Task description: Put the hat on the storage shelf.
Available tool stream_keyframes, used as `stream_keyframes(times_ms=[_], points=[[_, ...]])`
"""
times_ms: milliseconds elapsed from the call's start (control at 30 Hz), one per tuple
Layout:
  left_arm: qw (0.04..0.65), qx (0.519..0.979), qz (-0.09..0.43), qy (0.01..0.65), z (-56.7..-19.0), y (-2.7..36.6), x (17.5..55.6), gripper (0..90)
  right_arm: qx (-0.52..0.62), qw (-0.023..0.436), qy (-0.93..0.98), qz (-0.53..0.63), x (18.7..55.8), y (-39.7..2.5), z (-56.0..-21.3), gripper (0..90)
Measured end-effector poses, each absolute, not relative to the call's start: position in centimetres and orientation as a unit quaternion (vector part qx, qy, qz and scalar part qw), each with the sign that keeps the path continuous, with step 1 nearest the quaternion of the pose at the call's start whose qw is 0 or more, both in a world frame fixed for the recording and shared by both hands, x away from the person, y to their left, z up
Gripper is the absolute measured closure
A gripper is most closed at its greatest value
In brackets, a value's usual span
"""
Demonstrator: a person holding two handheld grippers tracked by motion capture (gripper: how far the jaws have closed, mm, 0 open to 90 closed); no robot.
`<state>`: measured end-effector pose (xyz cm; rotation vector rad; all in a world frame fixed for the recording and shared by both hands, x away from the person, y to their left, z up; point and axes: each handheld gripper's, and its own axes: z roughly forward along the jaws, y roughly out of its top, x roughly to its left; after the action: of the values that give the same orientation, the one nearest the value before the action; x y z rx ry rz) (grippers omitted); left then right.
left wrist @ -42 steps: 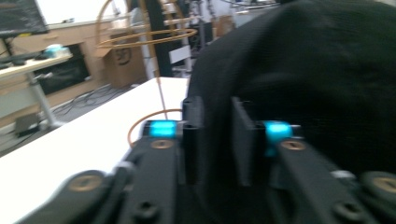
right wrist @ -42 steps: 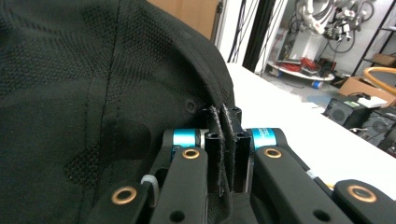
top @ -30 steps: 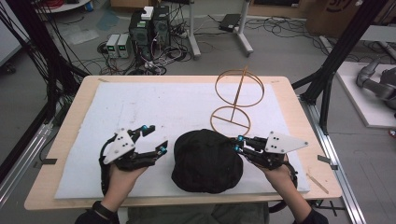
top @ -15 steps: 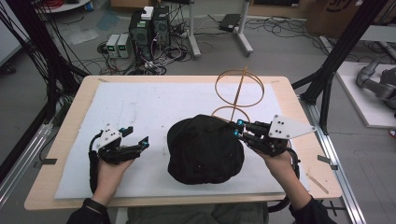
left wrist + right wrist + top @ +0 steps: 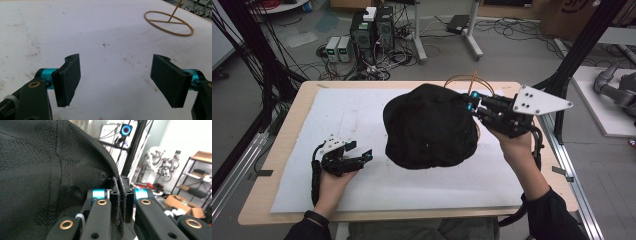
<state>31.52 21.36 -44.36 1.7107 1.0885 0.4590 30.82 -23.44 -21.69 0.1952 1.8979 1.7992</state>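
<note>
A black fabric hat [image 5: 429, 127] hangs in the air over the middle of the table. My right gripper [image 5: 469, 102] is shut on its edge at the far right; in the right gripper view the two jaws [image 5: 120, 200] pinch the hat's rim [image 5: 37, 170] between them. Behind the hat stands a golden wire stand [image 5: 462, 78], mostly hidden by it; its base ring [image 5: 168, 23] lies on the mat in the left gripper view. My left gripper [image 5: 358, 151] rests low at the front left, open, with nothing between its pads [image 5: 70, 80].
A white mat [image 5: 352, 115] covers the wooden table [image 5: 292, 125]. Computer boxes [image 5: 372, 30] and cables lie on the floor beyond the far edge. Black frame posts [image 5: 577, 55] rise at the table's right and left sides.
My right gripper has raised the hat and carried it toward the far right, in front of the wire stand. My left gripper has drawn back to the front left, away from the hat.
</note>
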Motion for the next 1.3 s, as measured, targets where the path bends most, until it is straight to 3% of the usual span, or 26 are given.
stream_keyframes(times_ms=[300, 600, 900, 1300], points=[[0.494, 0.709, 0.182, 0.469, -45.1, 21.5, 31.9, 24.7, 0.102, 0.31, 0.669, 0.668, 32.5, -25.7, -17.9, 88.5], [0.485, 0.716, 0.185, 0.466, -45.2, 21.2, 32.0, 24.7, 0.153, 0.367, 0.654, 0.644, 34.8, -28.2, -17.6, 88.5], [0.482, 0.725, 0.185, 0.456, -45.2, 20.9, 32.0, 24.7, 0.236, 0.419, 0.633, 0.607, 37.9, -29.8, -20.7, 88.5], [0.477, 0.731, 0.18, 0.454, -45.2, 20.8, 32.1, 24.7, 0.316, 0.42, 0.631, 0.57, 40.5, -30.9, -25.3, 88.3]])
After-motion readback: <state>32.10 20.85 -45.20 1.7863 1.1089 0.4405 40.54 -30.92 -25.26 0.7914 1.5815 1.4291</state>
